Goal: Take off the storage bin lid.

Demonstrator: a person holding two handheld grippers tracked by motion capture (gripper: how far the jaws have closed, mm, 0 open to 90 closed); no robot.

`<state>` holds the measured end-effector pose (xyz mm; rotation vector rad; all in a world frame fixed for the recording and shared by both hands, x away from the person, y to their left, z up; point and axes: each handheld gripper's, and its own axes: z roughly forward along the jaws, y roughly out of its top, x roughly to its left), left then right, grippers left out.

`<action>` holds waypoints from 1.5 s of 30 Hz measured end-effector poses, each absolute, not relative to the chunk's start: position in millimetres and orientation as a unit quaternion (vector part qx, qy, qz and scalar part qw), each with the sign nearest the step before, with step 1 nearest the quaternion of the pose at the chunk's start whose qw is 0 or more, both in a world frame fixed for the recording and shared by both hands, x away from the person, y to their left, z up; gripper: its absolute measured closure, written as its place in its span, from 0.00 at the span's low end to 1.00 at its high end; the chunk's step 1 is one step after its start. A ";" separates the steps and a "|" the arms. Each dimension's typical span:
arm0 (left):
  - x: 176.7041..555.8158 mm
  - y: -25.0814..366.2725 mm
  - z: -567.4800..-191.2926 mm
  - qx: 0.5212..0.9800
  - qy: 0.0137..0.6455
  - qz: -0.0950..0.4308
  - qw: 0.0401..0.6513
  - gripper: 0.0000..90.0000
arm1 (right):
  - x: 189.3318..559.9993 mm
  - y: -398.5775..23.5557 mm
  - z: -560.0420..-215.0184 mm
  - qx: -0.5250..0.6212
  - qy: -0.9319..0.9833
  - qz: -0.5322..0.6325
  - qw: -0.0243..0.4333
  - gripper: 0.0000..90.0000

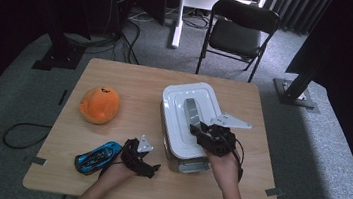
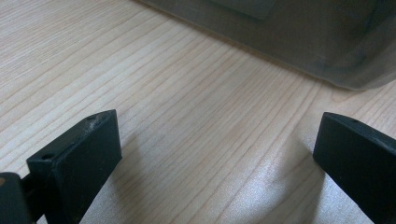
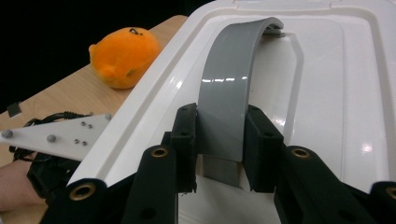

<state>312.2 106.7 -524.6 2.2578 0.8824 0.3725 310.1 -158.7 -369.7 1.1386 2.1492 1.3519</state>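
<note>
Near edge of the table: left gripper sits low on the wood just left of the bin's near end, jaws wide apart, nothing between them – bare wood grain between the pads in the left gripper view, bin wall blurred just beyond

Beside it toward the near left corner: blue toy car, lying on the table, touching or almost touching the left hand – can't tell which

Right gripper is over the near half of the bin lid, jaws clamped on the grey handle. Pads press both sides of the strap at its near end; handle arches up off the lid, far end attached near the lid centre

Bin: white lid, translucent body, sits right of the table's middle, long axis running near to far, near end close to the near edge

Farther left: orange plush near the left edge, well apart from bin and car; also at top left of the right gripper view

Beyond the far edge: black folding chair on the carpet
</note>
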 end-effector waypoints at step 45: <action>312.0 106.5 -524.8 0.865 0.340 0.142 0.340 0.02 | 325.3 -271.8 -373.5 0.513 0.681 0.447 0.271 0.77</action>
